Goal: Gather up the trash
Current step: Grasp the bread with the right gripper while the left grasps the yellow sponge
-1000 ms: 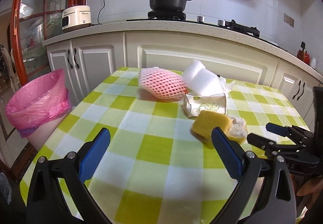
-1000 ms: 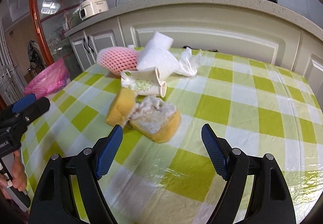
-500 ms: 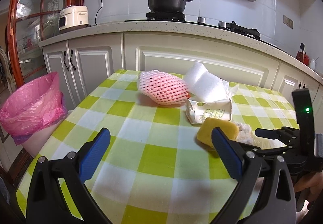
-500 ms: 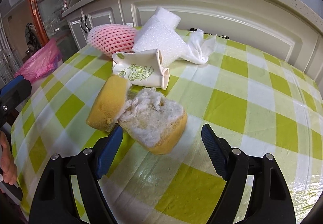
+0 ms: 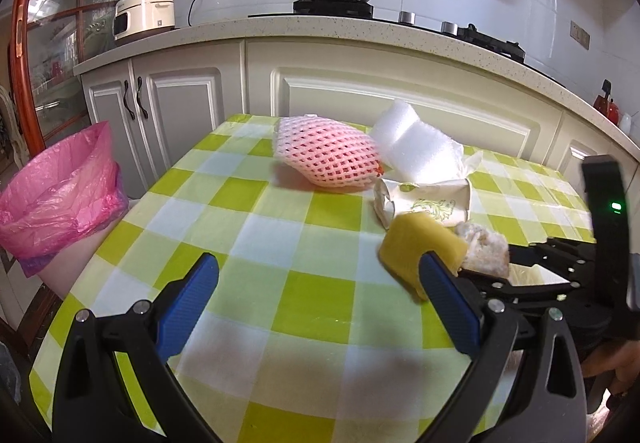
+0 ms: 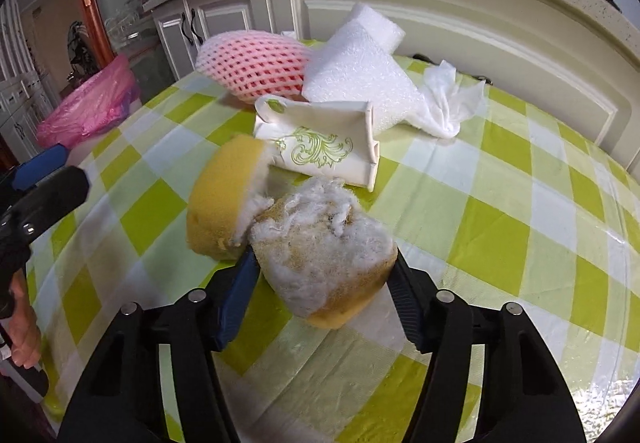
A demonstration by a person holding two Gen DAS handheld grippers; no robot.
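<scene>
since a second ago your right claw (image 6: 322, 275) has slid forward over the table (image 6: 500, 227) and its jaws have just been closing — they now press on both sides of the torn yellow sponge piece (image 6: 324, 255), its white fluffy inside facing up; the other yellow sponge half (image 6: 222, 199) lies on the cloth just beside it, touching at the torn edge; your left claw (image 5: 316, 307) has eased in a little toward the same pile, and its blue fingers (image 5: 188, 303) stand wide apart over the green-and-white checked cloth with nothing between them.

just beyond the sponge lies the crushed paper cup (image 6: 320, 143) on its side, with a green leaf print; behind it the pink foam fruit net (image 6: 256, 67) and the white foam sheet (image 6: 360, 71) lie touching each other, and a crumpled white tissue (image 6: 452, 103) sits at the sheet's right end.

from your left wrist view the bin with the pink bag (image 5: 60, 199) stands off the table's left edge, well apart from the pile; your right claw shows at that view's right edge, at the sponge.
</scene>
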